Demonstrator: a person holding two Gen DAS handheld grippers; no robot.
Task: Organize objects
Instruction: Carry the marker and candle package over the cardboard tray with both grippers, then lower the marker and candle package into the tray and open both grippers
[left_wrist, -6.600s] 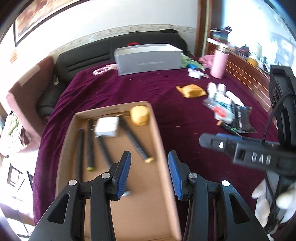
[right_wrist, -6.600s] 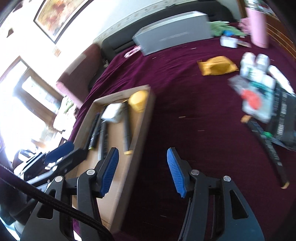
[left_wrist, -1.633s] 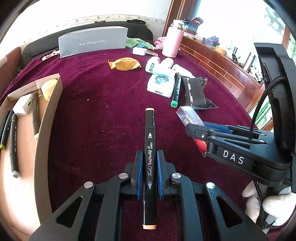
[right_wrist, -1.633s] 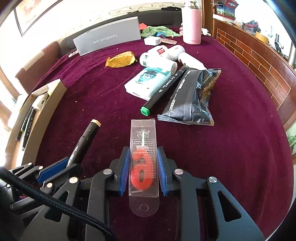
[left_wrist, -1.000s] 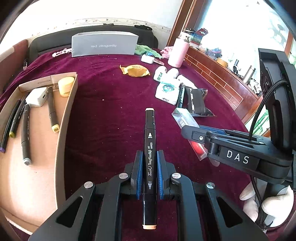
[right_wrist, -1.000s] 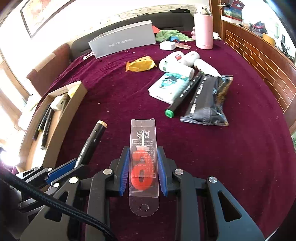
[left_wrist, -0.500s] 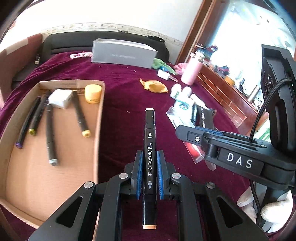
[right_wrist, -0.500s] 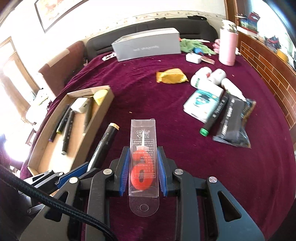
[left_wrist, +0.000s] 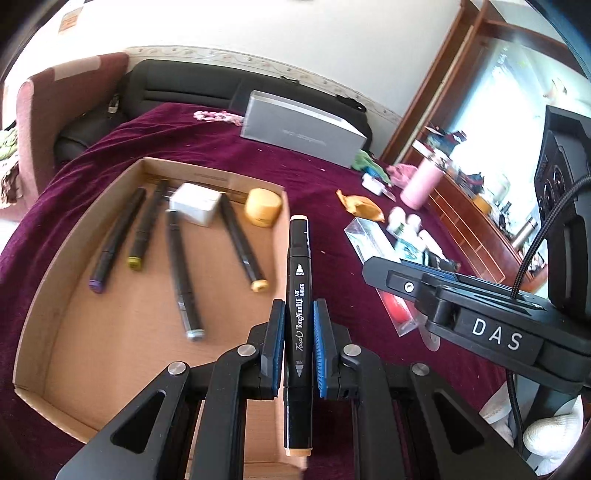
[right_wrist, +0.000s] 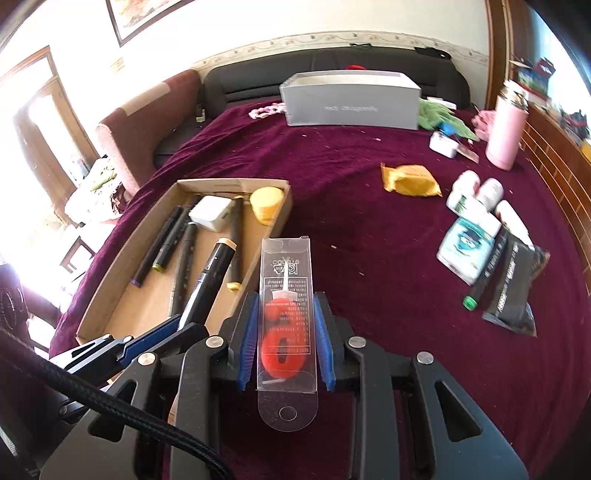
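Two things are in my grip at once. My left gripper (left_wrist: 298, 347) is clamped on a black art marker (left_wrist: 298, 295) with a pale tan cap at each end; the marker runs straight out between the blue pads, its far cap over the right wall of the cardboard tray (left_wrist: 110, 350). My right gripper (right_wrist: 287, 343) is clamped on a clear plastic candle pack (right_wrist: 287, 314) with a red figure inside, which I take to be a number six, though the print over it blurs the shape.

Both hang above the dark red cloth (right_wrist: 369, 229), just right of the tray. Four markers lie in the tray: one with a purple tip (left_wrist: 116, 236), one with an olive tip (left_wrist: 146, 225), one with a grey tip (left_wrist: 181, 273) and one with a yellow tip (left_wrist: 242, 247). Beside them at the far end sit a white charger block (left_wrist: 195, 203) and a small yellow round tub (left_wrist: 263, 206).

Well to the right on the cloth lie a green-capped marker (right_wrist: 484, 273), a black foil pouch (right_wrist: 515, 284), a white tissue pack (right_wrist: 465, 243) and some white bottles (right_wrist: 476, 192). A grey box (right_wrist: 351, 99) and a pink flask (right_wrist: 506, 129) stand farther back.
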